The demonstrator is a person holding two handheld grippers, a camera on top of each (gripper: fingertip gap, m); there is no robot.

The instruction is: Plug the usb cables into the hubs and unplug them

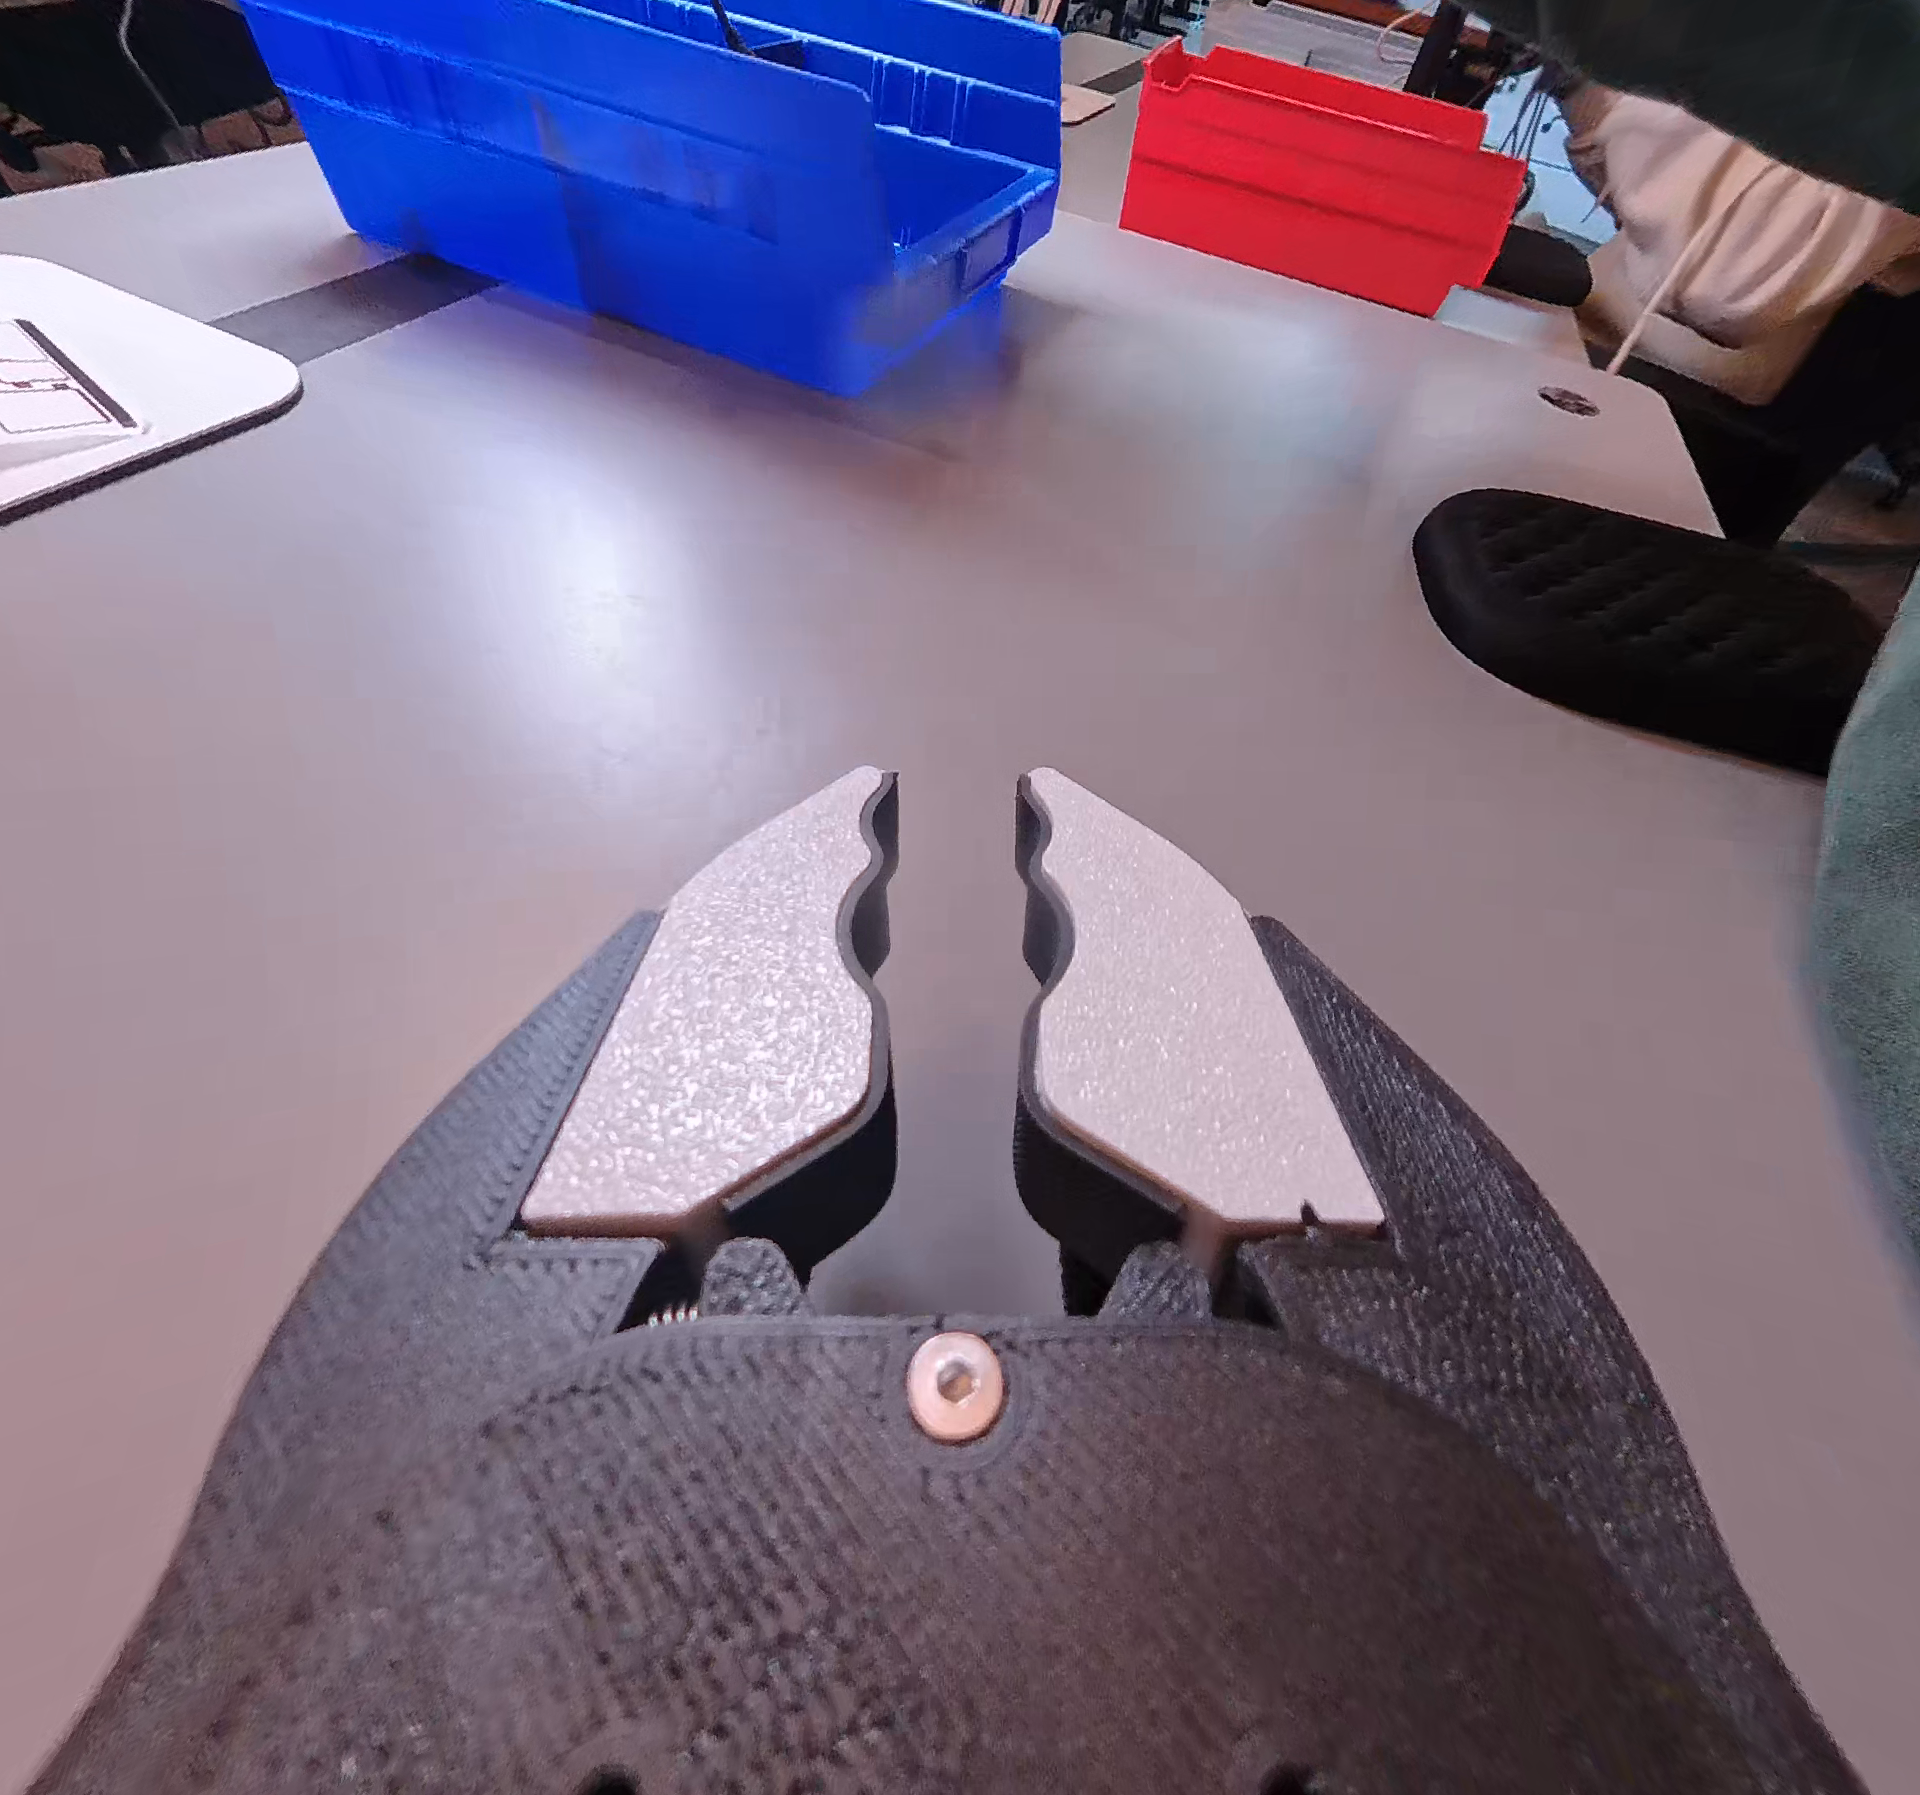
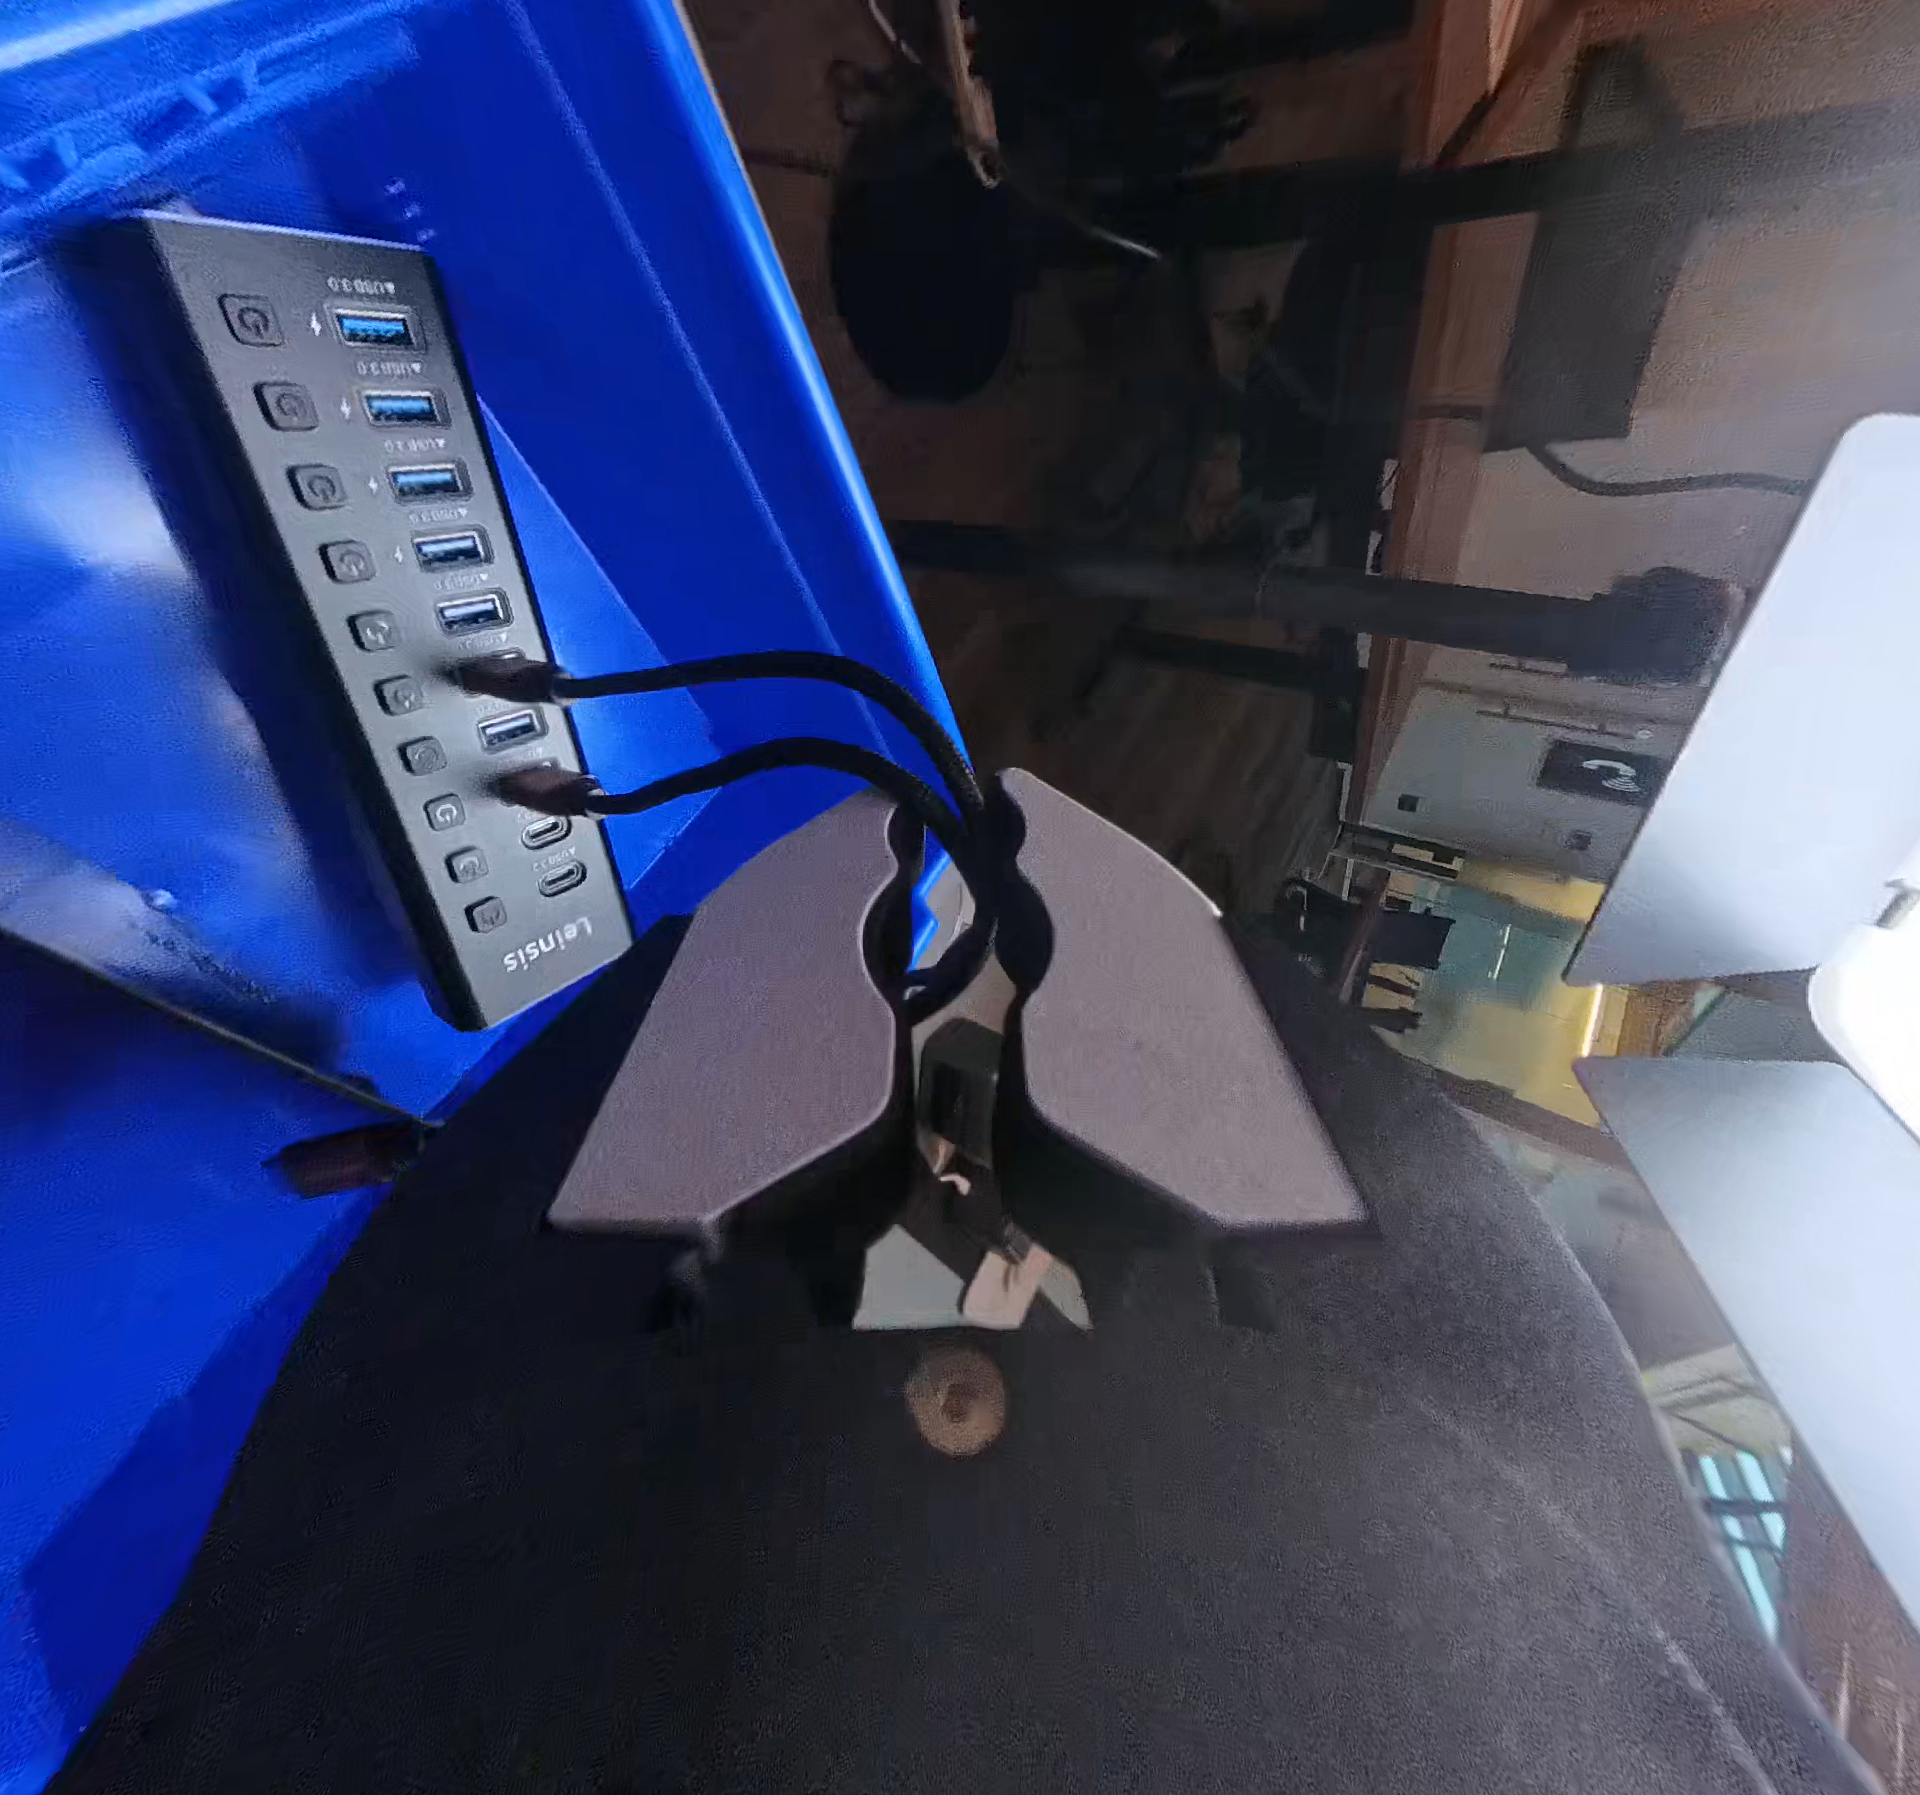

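A wide grey table top [image 1: 623,706] carries a long blue plastic bin [image 1: 665,176] at the far left and a smaller red plastic bin [image 1: 1320,187] to its right, well apart from it. Inside the blue plastic bin [image 2: 675,291] a slim black multi-port USB hub [image 2: 353,592] leans against the wall. Two black braided USB cables [image 2: 769,670] are plugged into its ports and curve out between the right gripper [image 2: 961,795] fingers, which look closed on the black braided USB cables, though blur makes contact uncertain. The left gripper [image 1: 956,789] hovers near the table, its jaws parted with nothing between.
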